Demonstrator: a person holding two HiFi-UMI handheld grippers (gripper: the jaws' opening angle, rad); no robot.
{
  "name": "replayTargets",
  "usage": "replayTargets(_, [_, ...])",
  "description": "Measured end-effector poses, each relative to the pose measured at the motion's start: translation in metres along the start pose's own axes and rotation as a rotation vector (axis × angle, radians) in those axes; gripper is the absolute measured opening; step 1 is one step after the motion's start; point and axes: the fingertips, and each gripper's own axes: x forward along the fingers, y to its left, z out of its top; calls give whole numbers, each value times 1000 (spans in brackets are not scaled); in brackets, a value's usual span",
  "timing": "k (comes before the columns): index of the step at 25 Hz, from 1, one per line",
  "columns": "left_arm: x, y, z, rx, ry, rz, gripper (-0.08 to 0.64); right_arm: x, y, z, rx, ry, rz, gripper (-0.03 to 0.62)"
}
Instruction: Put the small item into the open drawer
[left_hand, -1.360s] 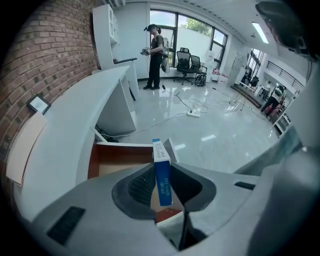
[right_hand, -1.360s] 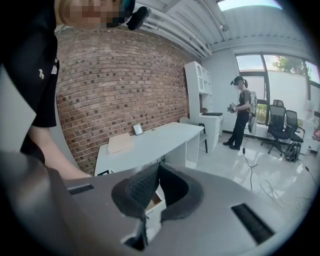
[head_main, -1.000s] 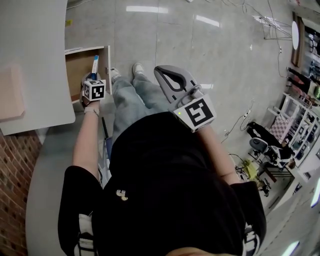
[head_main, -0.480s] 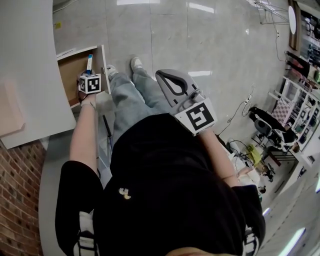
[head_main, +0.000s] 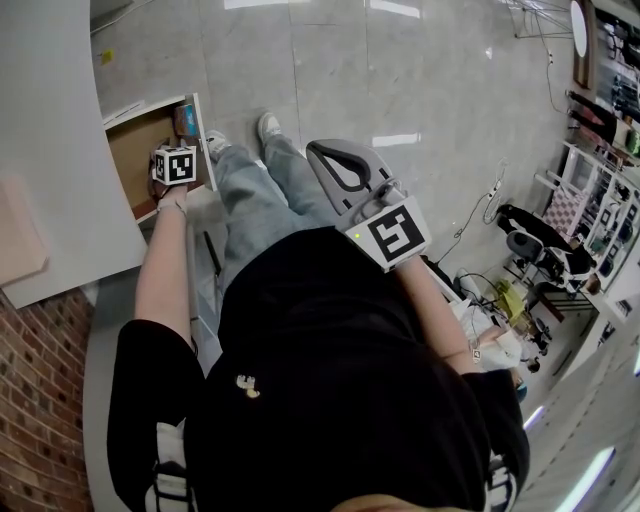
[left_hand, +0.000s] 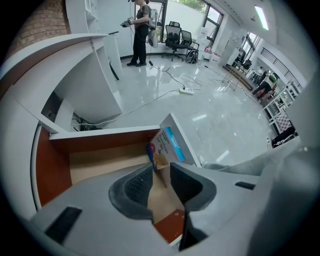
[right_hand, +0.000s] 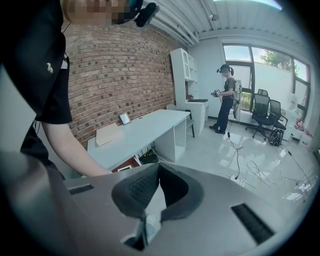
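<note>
The small item is a blue and white packet (left_hand: 165, 146). It leans inside the open wooden drawer (left_hand: 52, 170), against the drawer's right side, just past my left gripper's tips. My left gripper (left_hand: 160, 172) hangs over the drawer with its jaws apart and nothing between them. In the head view the packet (head_main: 186, 120) shows in the drawer (head_main: 201, 135) beyond the left gripper (head_main: 178, 142). My right gripper (head_main: 313, 149) is held out over the person's legs, away from the drawer. Its jaws (right_hand: 159, 166) meet at the tips with nothing in them.
The drawer sticks out from under a white desk (head_main: 50, 120) that carries a flat pinkish board (head_main: 15, 240). A brick wall (head_main: 35, 400) runs behind the desk. Cables lie across the glossy floor (left_hand: 200, 100). Another person (right_hand: 226, 97) stands far off by office chairs.
The left gripper has moved further over the drawer. The packet, earlier upright between its jaws, now leans in the drawer and the jaws stand apart. The right gripper has barely moved.
</note>
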Motion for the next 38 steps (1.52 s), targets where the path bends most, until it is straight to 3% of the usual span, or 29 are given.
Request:
replayTargets(5, [-12, -1, 9, 0, -28, 16, 97, -3, 0, 3, -8, -14, 13, 12])
replayTargets(16, [-54, -14, 23, -103, -71, 0, 94, -12, -2, 18, -54, -79, 76, 12])
replayTargets(22, [-89, -18, 31, -94, -120, 27, 88, -14, 0, 31, -95, -120, 111, 12])
replayTargets(25, [-117, -19, 41, -98, -177, 44, 6, -15, 0, 40, -112, -146, 128, 12])
replayTargets(38, [-268, -30, 97, -175, -528, 63, 3, -9, 6, 74, -149, -235, 228, 12])
